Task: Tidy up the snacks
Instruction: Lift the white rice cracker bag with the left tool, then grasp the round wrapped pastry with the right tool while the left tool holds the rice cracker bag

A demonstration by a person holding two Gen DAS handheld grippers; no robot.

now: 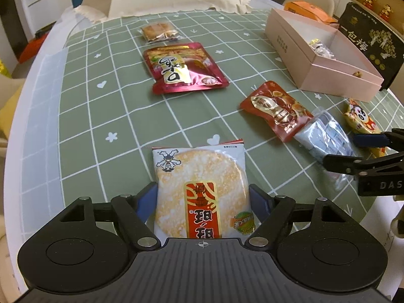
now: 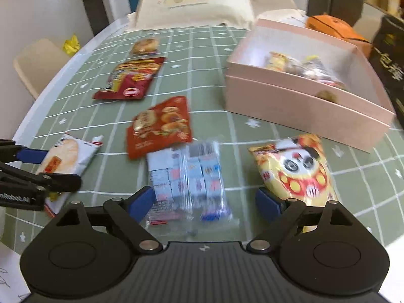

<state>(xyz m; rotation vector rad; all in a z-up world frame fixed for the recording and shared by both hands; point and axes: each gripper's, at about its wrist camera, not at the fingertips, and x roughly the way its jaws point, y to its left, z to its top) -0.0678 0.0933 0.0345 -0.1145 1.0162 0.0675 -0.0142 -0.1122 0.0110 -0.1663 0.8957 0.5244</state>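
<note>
Straddling glossy rice-cracker packet [image 1: 200,194], left hand-held gripper [image 1: 202,199] agape; right hand-held gripper [image 2: 204,202] spread over crinkly clear pack [image 2: 188,176].

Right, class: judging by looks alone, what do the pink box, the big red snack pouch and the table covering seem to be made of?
Pink box: probably matte paperboard; flat walls, crisp edges, no shine.
Big red snack pouch: likely glossy foil-lined plastic; crinkles and bright glare.
Table covering: a green, white-gridded sheet, possibly wipeable vinyl or cloth; a faint sheen leaves it open.

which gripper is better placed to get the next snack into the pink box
Left, probably. The left gripper already has the rice cracker packet between its fingers, while the right gripper is open over the clear packet, though nearer the pink box.
</note>
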